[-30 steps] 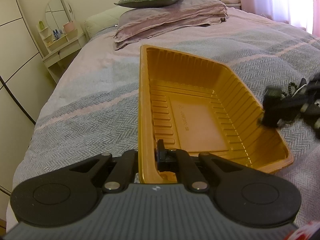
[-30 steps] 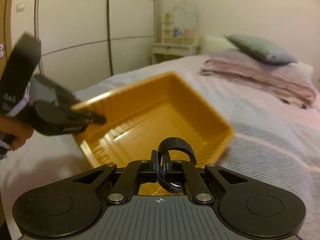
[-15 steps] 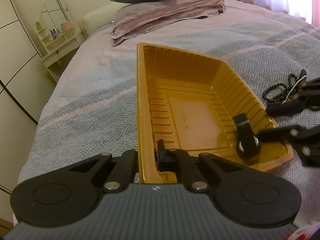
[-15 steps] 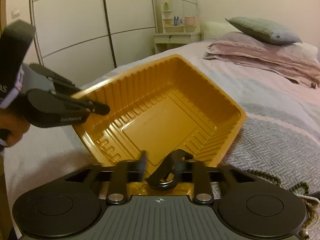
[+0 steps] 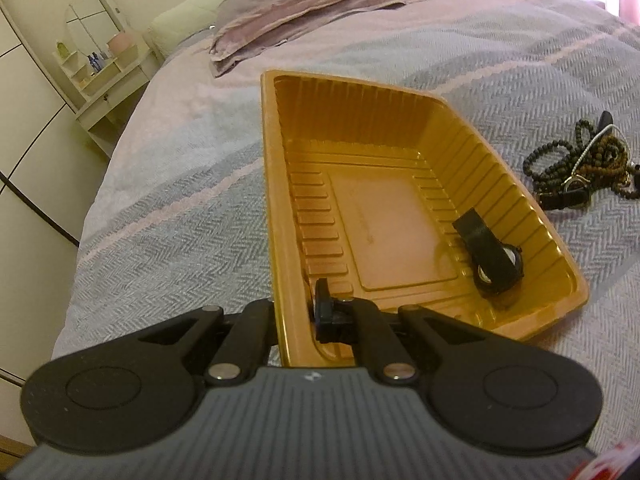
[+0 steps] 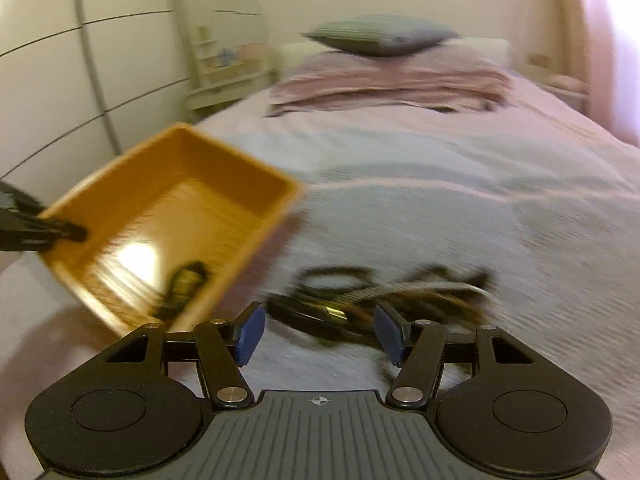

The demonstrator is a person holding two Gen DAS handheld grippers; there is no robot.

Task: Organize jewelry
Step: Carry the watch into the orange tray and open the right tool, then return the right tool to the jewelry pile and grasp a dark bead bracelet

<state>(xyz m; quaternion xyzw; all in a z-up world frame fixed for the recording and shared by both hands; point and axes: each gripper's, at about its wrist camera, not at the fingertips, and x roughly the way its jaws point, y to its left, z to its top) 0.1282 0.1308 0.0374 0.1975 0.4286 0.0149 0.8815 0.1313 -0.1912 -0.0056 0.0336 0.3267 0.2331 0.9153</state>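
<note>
Done so far: one piece, a black watch [image 5: 490, 258], lies inside the orange tray [image 5: 400, 128], in its corner at about 4 o'clock in the left wrist view.
Left to do: a tangled heap of bead strands and bands [image 5: 576, 164] lies on the bedspread, outside the tray at about 3 o'clock from it; by the look of it most of the sorting is still ahead.
Left gripper [image 5: 320, 312]: clamped tight on the near wall of the tray, one finger inside and one outside, holding the tray steady.
Right gripper [image 6: 320, 336]: jaws have just been opening and stand apart with nothing between the blue pads [image 6: 249, 334]; the heap of jewelry [image 6: 384, 296] sits just beyond them at 12 o'clock, not yet touched.
Tray in the right view: the orange tray [image 6: 100, 200] is at about 10 o'clock, blurred, with the dark watch [image 6: 182, 286] near its close edge.
Surface: a bed covered in a grey and pink herringbone bedspread [image 5: 192, 208], soft and slightly uneven.
Room: folded pink blankets [image 5: 320, 8] and a grey-green pillow [image 6: 380, 36] at the head of the bed at 12 o'clock; a small white dressing table with a round mirror [image 5: 96, 60] at 10 o'clock; pale wardrobe doors [image 6: 44, 88] along the left wall.
</note>
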